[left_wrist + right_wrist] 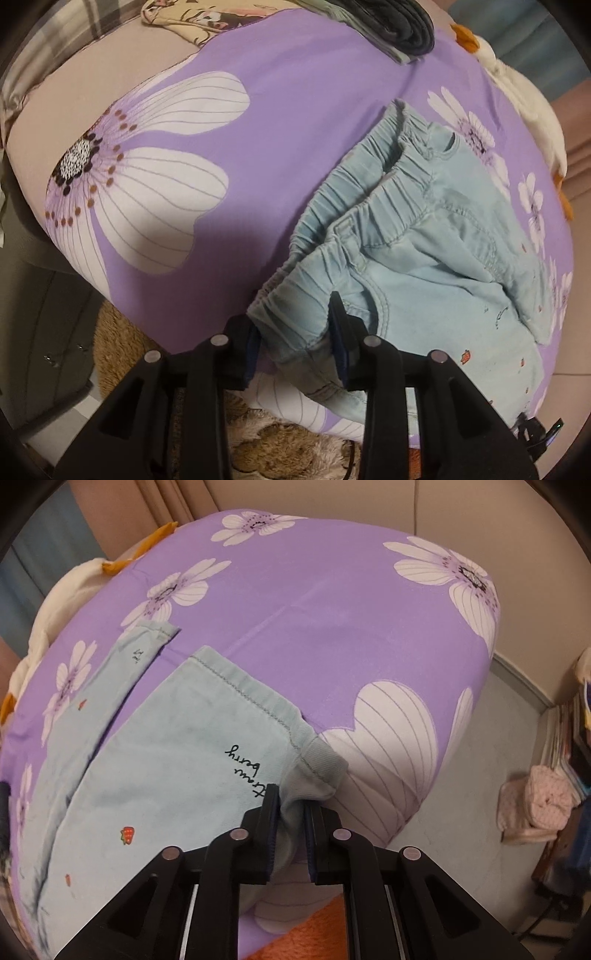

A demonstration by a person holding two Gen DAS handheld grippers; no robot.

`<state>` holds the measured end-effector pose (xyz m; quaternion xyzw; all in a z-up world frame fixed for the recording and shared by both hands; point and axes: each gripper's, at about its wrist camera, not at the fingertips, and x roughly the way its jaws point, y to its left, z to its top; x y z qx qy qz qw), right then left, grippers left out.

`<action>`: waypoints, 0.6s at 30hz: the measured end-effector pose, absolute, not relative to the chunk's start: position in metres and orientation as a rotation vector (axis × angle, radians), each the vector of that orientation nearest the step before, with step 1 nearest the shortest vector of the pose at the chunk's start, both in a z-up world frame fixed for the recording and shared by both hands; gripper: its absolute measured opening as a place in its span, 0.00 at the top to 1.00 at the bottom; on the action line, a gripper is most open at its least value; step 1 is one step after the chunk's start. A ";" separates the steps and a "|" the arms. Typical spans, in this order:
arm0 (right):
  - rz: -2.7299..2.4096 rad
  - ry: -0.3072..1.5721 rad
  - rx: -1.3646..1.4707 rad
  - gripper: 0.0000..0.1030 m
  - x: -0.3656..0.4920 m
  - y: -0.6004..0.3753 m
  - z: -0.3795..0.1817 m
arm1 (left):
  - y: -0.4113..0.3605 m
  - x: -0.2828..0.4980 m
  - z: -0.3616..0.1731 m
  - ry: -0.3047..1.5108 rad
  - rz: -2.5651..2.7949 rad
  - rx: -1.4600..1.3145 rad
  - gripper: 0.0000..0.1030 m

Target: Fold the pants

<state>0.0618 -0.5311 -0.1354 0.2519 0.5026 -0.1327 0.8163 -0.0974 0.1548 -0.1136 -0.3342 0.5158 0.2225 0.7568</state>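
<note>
Light-blue pants held at both ends on a purple floral bedsheet.

The elastic waistband corner is clamped between the left gripper's (295, 341) pads; a bunched hem corner is pinched by the right gripper (290, 836). The pants (436, 258) are spread flat across the bedsheet (295, 122), legs apart.

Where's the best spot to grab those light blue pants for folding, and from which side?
Take the pants at the two ends of the near edge: the gathered waistband corner and the leg hem corner. Come from above at the bed's near side. The pants lie flat, and only these edge corners bunch into a ridge that can be pinched.
</note>
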 end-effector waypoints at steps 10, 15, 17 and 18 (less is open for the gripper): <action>-0.439 1.010 0.470 0.44 0.044 -0.528 -0.084 | 0.170 -0.104 -0.035 0.907 0.479 -0.746 0.15; -0.245 0.935 0.497 0.37 0.066 -0.498 -0.044 | 0.158 -0.062 -0.027 0.851 0.353 -0.783 0.14; -0.131 0.917 0.474 0.35 0.086 -0.475 -0.031 | 0.157 -0.043 -0.026 0.842 0.307 -0.783 0.14; -0.069 0.918 0.469 0.35 0.100 -0.459 -0.024 | 0.152 -0.038 -0.025 0.844 0.294 -0.779 0.14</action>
